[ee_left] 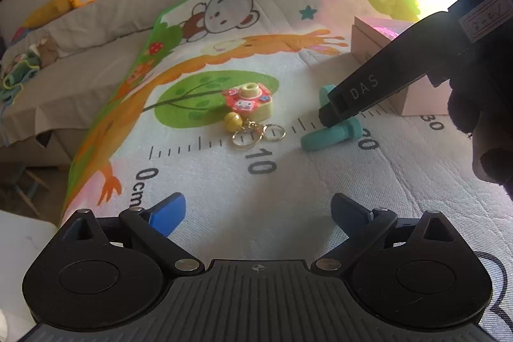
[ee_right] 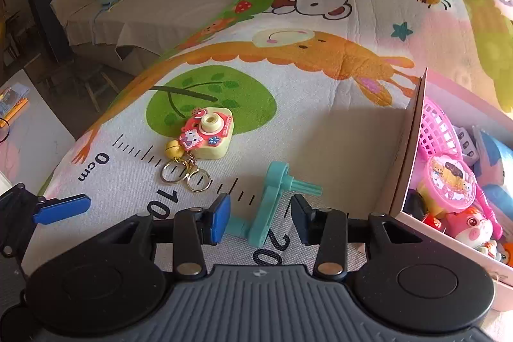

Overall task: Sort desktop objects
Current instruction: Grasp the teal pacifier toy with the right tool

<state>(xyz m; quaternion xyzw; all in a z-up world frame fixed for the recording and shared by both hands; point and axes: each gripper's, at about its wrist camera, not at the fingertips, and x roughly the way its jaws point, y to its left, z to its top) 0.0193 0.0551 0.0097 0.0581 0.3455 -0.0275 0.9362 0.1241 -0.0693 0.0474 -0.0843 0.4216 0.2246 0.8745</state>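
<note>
Straddled by the spread right gripper (ee_right: 260,217), the teal crank (ee_right: 269,204) is lying on the mat (ee_right: 320,130) beside the toy box (ee_right: 413,156). Its flat arm should be pinched squarely. Left gripper (ee_left: 258,213) is held spread too, empty.

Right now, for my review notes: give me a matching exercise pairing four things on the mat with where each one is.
Things:
1. teal crank handle
2. toy camera keychain
3. pink basket
4. left gripper

Places or states:
A. inside the box
B. between the right gripper fingers
C. partly on the printed green tree
D. open, over bare mat

Pairs: 1-B, 2-C, 3-A, 4-D
</note>
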